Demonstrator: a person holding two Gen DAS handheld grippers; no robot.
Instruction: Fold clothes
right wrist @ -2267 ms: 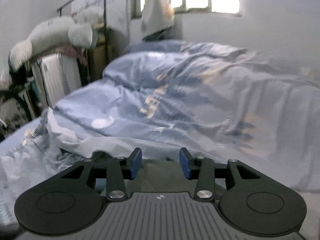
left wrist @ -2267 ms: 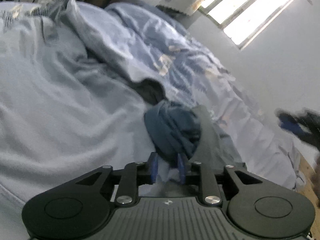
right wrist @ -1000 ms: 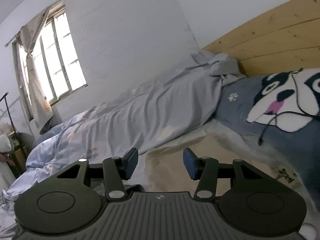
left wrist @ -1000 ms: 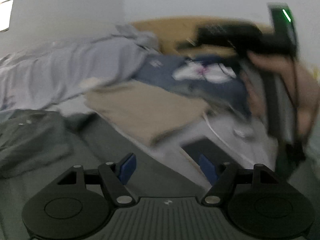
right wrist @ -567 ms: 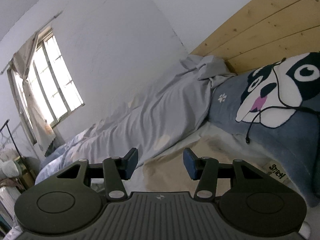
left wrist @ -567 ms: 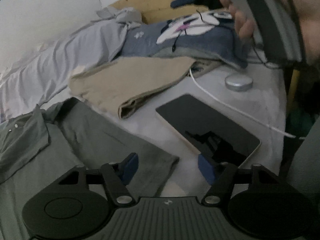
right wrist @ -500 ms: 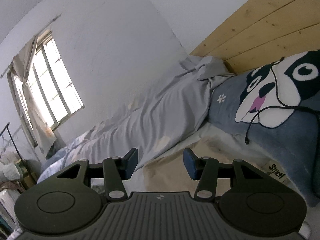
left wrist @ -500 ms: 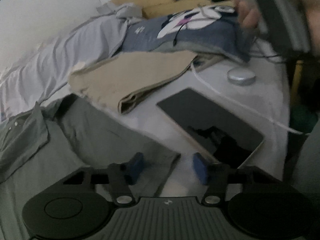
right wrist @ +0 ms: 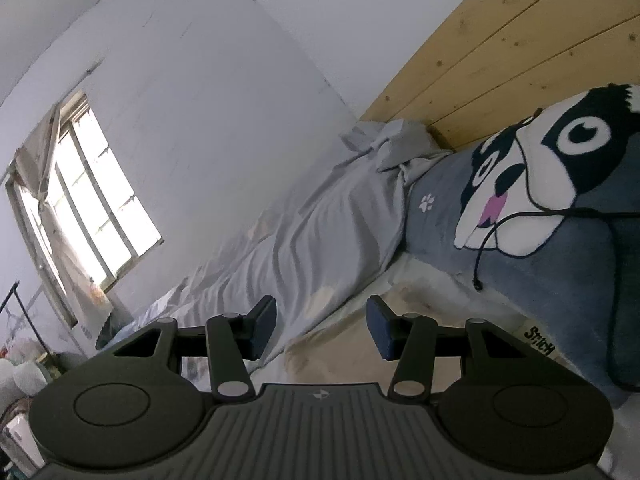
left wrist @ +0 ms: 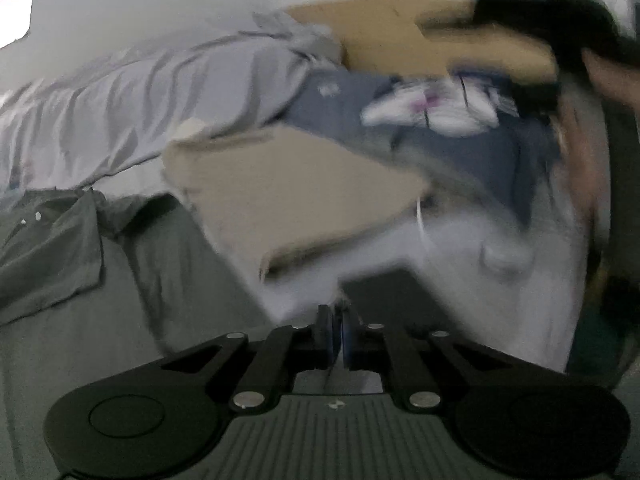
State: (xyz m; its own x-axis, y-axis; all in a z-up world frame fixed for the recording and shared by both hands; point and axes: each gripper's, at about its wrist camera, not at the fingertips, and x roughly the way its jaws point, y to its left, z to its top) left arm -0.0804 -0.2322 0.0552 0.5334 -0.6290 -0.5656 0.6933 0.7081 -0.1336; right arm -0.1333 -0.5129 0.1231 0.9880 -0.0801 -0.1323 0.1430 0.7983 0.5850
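Observation:
A grey button shirt (left wrist: 80,300) lies spread on the bed at the left of the blurred left wrist view. My left gripper (left wrist: 336,336) is shut at the end of its sleeve, and the cloth reaches in to the pads from the left. A folded beige garment (left wrist: 288,188) lies just beyond it, and its edge (right wrist: 344,344) also shows in the right wrist view. My right gripper (right wrist: 322,326) hangs open above the bed with nothing between its fingers. In the left wrist view it is a dark blur (left wrist: 540,12) held by a hand (left wrist: 608,76).
A dark tablet (left wrist: 392,292), a white cable (left wrist: 420,220) and a small round silver thing (left wrist: 504,258) lie on the sheet to the right. A blue dog pillow (right wrist: 540,260) rests against the wooden headboard (right wrist: 520,60). A pale quilt (right wrist: 320,232) runs along the wall towards the window (right wrist: 88,200).
My left jaws have closed from wide apart to shut over the shirt's sleeve end, and that view has shifted and blurred. The right gripper has rolled and drifted towards the pillow, still open.

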